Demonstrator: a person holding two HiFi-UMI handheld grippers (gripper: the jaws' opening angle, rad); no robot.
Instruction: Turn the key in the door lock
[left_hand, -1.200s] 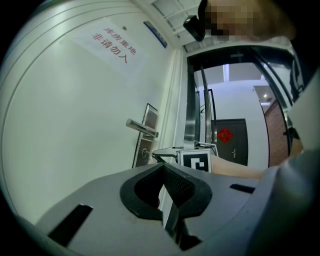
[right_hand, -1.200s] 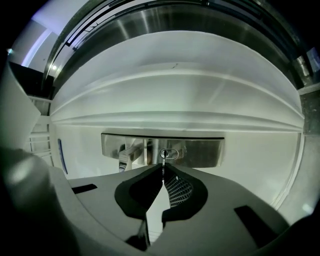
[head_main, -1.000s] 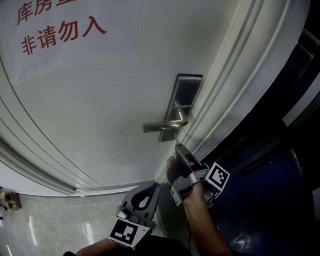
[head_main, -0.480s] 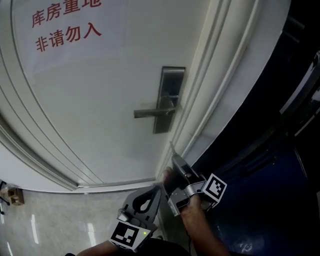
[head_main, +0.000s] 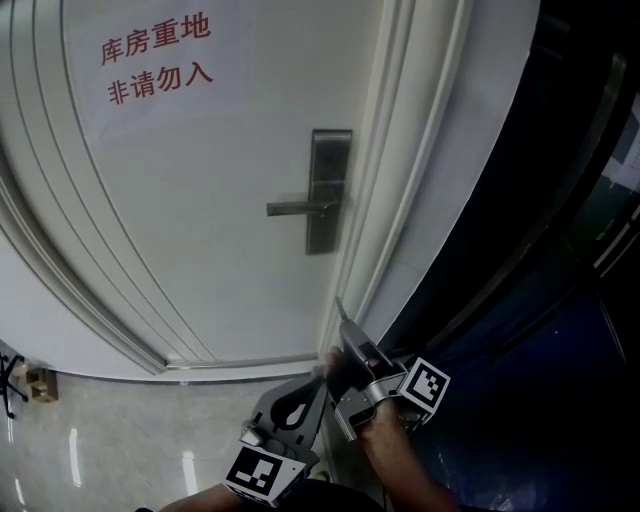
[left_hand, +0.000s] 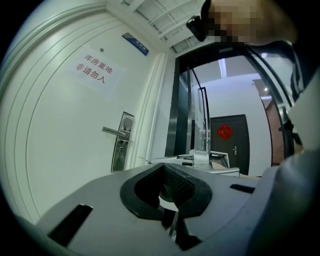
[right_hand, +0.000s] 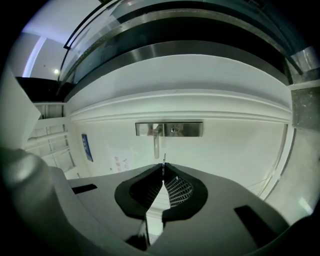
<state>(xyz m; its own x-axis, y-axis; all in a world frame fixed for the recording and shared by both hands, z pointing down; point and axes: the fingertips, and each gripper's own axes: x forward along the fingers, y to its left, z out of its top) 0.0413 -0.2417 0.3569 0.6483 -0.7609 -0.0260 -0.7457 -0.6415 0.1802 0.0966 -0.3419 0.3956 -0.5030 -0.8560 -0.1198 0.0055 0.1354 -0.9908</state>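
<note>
While right gripper (head_main: 350, 335) hangs low, well clear of lock plate (head_main: 328, 190), open air lies between. Door (head_main: 200, 220) edge runs just beside it. Jaws pinch thin silvery key (right_hand: 163, 162), blade toward plate. Left gripper (head_main: 314, 378) pressed together, empty, alongside.
</note>
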